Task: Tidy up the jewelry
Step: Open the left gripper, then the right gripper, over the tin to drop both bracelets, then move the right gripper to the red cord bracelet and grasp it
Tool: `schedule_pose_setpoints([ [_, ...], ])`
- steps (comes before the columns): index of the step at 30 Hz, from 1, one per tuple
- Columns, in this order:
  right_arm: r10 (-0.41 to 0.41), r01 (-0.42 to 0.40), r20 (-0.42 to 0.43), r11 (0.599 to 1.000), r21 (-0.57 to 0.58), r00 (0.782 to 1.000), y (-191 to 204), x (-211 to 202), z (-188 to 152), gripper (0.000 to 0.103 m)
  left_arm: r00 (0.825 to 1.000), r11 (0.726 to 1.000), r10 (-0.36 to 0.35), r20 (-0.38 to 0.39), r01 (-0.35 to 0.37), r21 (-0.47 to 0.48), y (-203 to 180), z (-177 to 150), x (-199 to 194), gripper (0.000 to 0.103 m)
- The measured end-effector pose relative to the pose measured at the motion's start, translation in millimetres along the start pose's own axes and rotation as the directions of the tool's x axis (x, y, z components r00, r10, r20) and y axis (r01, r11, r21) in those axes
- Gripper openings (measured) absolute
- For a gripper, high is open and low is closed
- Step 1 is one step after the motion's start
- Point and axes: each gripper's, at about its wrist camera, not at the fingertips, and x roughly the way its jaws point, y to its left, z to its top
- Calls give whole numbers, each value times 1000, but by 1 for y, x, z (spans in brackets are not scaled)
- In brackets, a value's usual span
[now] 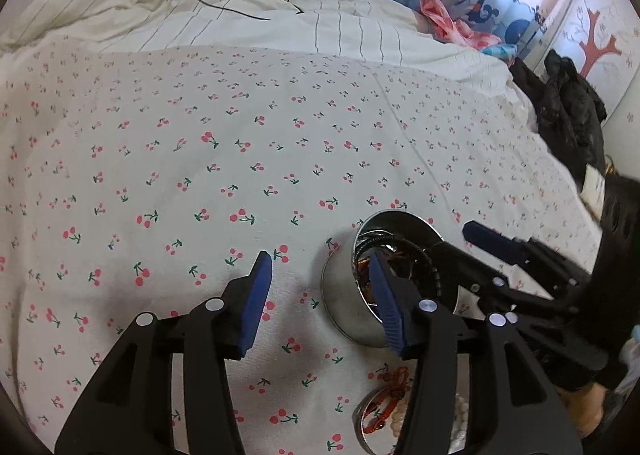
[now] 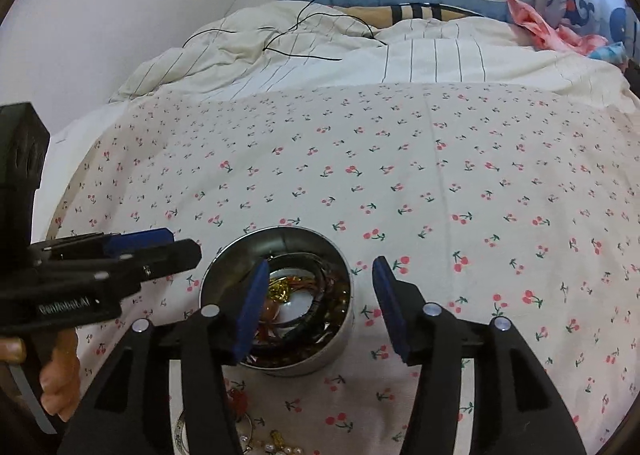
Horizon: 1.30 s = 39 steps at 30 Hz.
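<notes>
Tin [image 2: 276, 319] upright, mouth upward

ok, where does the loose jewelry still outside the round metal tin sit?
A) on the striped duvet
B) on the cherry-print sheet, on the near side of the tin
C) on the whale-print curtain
B: beads and bangles lie on the cherry-print sheet below the round metal tin in the right wrist view.

On the bed's cherry-print sheet [image 1: 240, 159] stands a round metal tin [image 1: 352, 307] with dark bangles inside. The left hand-held gripper [image 1: 320, 307] hangs over it with jaws apart, nothing between them. The right hand-held gripper [image 1: 452, 243] reaches in over the tin's rim. Loose red beads [image 1: 394, 379] lie just beside the tin.
</notes>
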Motion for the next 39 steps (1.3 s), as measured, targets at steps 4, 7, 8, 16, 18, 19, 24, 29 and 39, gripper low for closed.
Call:
schedule_pose_setpoints([
  [4, 5, -5, -9, 1000, 4, 1000, 0, 1, 0, 58, 999, 998, 52, 10, -52, 44, -8, -2, 1, 50],
  [7, 7, -7, -6, 1000, 2, 1000, 1, 0, 0, 61, 995, 992, 99, 30, -101, 74, -11, -2, -2, 53],
  [8, 6, -6, -5, 1000, 4, 1000, 1, 0, 0, 64, 993, 990, 111, 38, -114, 82, -13, -2, -3, 54],
  [16, 9, -9, -2, 1000, 3, 1000, 2, -7, -2, 66, 986, 979, 154, 59, -160, 124, -21, -5, -10, 55],
  [18, 7, -7, 1, 1000, 1, 1000, 3, -10, -3, 69, 983, 974, 172, 66, -180, 138, -23, -7, -11, 55],
  [19, 7, -7, 3, 1000, 1, 1000, 3, -11, -3, 69, 981, 971, 181, 70, -190, 148, -24, -8, -12, 55],
  [24, 7, -7, 3, 1000, 1, 1000, 4, -14, -5, 70, 975, 959, 203, 85, -216, 182, -29, -14, -17, 55],
  [29, 5, -5, -1, 1000, -10, 1000, 6, -20, -8, 70, 969, 945, 227, 101, -244, 216, -34, -20, -23, 55],
  [39, -4, 3, -10, 999, -43, 1000, 12, -42, -28, 72, 959, 926, 256, 119, -279, 254, -37, -38, -41, 56],
])
